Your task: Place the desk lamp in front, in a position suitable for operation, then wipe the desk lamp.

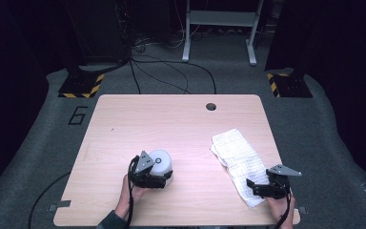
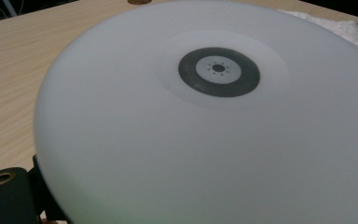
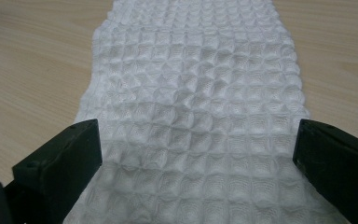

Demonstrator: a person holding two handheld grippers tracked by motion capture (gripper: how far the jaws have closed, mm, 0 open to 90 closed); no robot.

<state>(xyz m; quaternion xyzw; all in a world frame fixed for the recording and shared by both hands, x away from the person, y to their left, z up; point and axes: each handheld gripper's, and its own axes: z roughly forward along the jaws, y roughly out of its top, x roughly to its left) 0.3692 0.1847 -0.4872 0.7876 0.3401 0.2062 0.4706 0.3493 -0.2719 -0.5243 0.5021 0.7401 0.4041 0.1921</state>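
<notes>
White round device (image 1: pixel 162 164), upright near the surface's (image 1: pixel 171 119) front-left, clasped by the left tongs (image 1: pixel 153 180) for steadiness; waffle cloth (image 1: pixel 236 152) toward the right edge, under the spread right tongs (image 1: pixel 257 187).

I work in a lab-like recording room: a bare wooden table (image 1: pixel 171 124) on grey carpet (image 1: pixel 324 138), hazard-striped stand bases (image 1: pixel 81 87), loose cables (image 1: pixel 171 71), dark surroundings.
</notes>
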